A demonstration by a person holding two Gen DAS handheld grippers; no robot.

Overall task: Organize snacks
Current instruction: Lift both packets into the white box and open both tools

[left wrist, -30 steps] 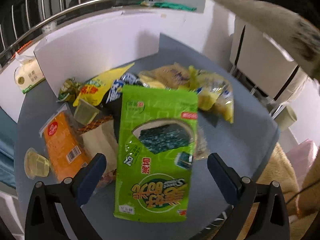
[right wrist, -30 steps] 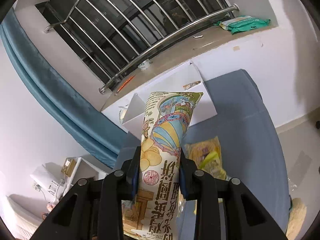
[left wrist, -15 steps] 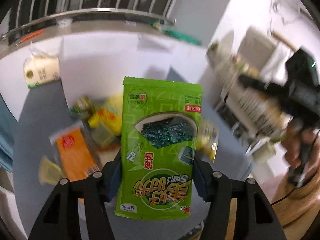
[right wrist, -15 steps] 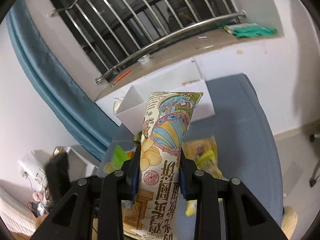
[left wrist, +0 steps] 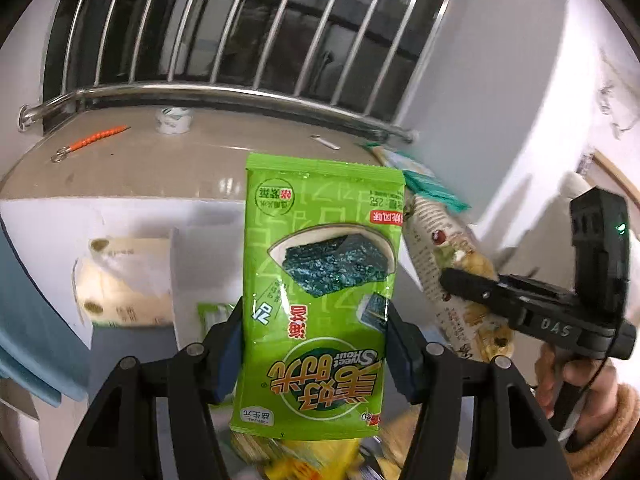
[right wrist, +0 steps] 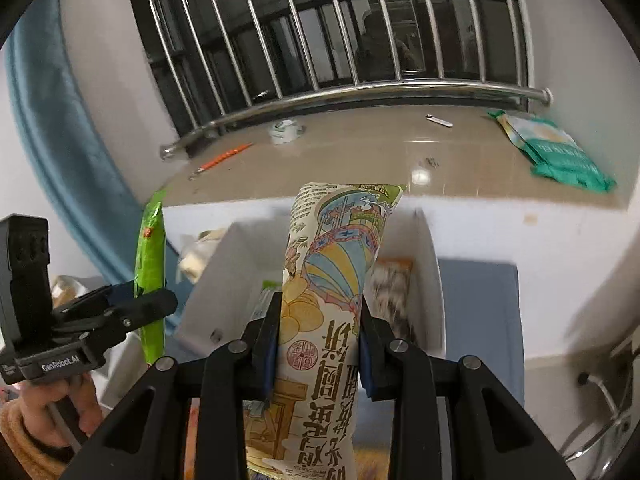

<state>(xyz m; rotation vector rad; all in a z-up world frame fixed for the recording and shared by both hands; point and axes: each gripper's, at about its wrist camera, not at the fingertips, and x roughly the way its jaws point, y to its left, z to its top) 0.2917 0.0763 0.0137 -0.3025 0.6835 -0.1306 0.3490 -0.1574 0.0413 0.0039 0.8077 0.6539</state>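
My left gripper (left wrist: 312, 344) is shut on a green seaweed snack bag (left wrist: 320, 292), held upright in the air. In the right wrist view the same bag (right wrist: 151, 276) shows edge-on at the left. My right gripper (right wrist: 318, 336) is shut on a tall illustrated chip bag (right wrist: 328, 300), held upright; it also shows in the left wrist view (left wrist: 444, 276) at the right. Both bags hang in front of a white box (right wrist: 424, 280) with compartments that hold several packets. More snacks (left wrist: 296, 460) lie blurred below the seaweed bag.
A white-wrapped packet (left wrist: 124, 284) sits in the box's left part. A tan window sill (right wrist: 360, 160) with a steel rail runs behind the box and carries a teal packet (right wrist: 556, 156). A blue-grey table (right wrist: 480, 312) shows right of the box.
My left gripper closed on the seaweed bag and lifted it off the table toward the white box. My right gripper carried the chip bag closer to the box.
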